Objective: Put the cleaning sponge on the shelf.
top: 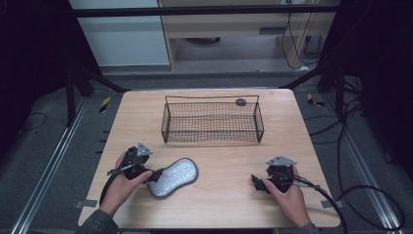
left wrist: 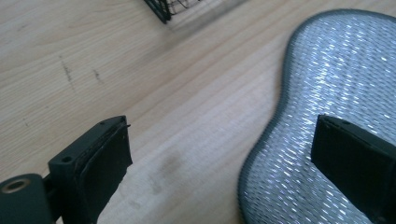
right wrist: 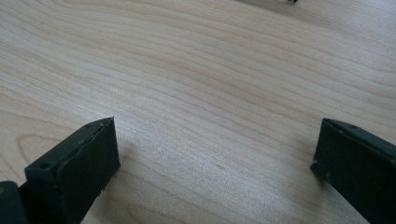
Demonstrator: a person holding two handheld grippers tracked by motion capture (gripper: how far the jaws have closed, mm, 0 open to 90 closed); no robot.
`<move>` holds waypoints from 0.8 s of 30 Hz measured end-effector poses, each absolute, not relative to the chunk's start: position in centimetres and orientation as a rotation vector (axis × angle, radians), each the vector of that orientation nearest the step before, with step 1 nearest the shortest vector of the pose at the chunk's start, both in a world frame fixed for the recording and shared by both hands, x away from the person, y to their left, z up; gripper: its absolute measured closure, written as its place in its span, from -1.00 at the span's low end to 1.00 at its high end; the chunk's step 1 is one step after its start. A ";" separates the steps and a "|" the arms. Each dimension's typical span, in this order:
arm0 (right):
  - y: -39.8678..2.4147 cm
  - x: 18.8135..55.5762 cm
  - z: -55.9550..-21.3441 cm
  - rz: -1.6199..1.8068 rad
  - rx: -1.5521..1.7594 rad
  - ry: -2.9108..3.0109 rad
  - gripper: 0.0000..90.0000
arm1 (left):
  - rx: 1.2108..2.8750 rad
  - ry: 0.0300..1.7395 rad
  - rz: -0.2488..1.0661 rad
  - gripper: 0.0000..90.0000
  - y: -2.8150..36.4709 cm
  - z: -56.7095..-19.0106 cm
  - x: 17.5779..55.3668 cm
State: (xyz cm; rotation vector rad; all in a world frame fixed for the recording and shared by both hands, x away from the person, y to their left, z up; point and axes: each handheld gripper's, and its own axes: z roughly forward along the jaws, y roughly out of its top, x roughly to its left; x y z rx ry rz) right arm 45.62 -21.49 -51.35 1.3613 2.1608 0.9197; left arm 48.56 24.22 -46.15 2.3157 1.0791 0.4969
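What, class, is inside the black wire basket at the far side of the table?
The wire basket looks empty: the wooden table shows through its mesh bottom. A small dark round thing sits at its back rim; whether inside or behind, I cannot tell.

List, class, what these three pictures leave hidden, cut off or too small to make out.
1. Silver pad: the left gripper view's right and bottom edges cut it off, and a finger covers part.
2. Wire basket: just a corner at the left gripper view's top edge.
3. Dark round thing by the basket's back rim, high view: too small to identify.
4. Right gripper: its fingers are partly behind the hand.
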 end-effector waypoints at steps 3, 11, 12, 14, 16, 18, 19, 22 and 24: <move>-21.6 45.6 -51.3 0.922 1.364 2.162 -0.99 | 2.335 1.052 0.456 -0.91 23.8 -45.4 48.1; -21.6 45.6 -51.3 0.923 1.362 2.170 -0.99 | 2.454 0.925 0.333 -0.91 21.4 -44.9 47.2; -21.6 45.6 -51.3 0.921 1.361 2.171 -0.99 | 2.478 0.897 0.330 -0.91 20.9 -44.9 47.2; -21.6 45.6 -51.3 0.923 1.361 2.173 -0.99 | 2.529 0.852 0.306 -0.91 19.8 -45.2 47.4; -21.6 45.5 -51.3 0.924 1.361 2.175 -0.99 | 2.544 0.842 0.293 -0.91 19.5 -45.3 47.5; -21.7 45.6 -51.3 0.922 1.356 2.177 -0.99 | 2.567 0.826 0.282 -0.91 19.1 -45.5 47.8; -21.7 45.6 -51.3 0.921 1.355 2.178 -0.99 | 2.574 0.822 0.275 -0.91 19.0 -45.6 47.9; -21.7 45.6 -51.3 0.920 1.351 2.184 -0.99 | 2.580 0.823 0.259 -0.92 18.7 -45.7 48.2; -21.7 45.6 -51.2 0.919 1.350 2.188 -0.99 | 2.605 0.820 0.240 -0.92 18.5 -46.0 48.3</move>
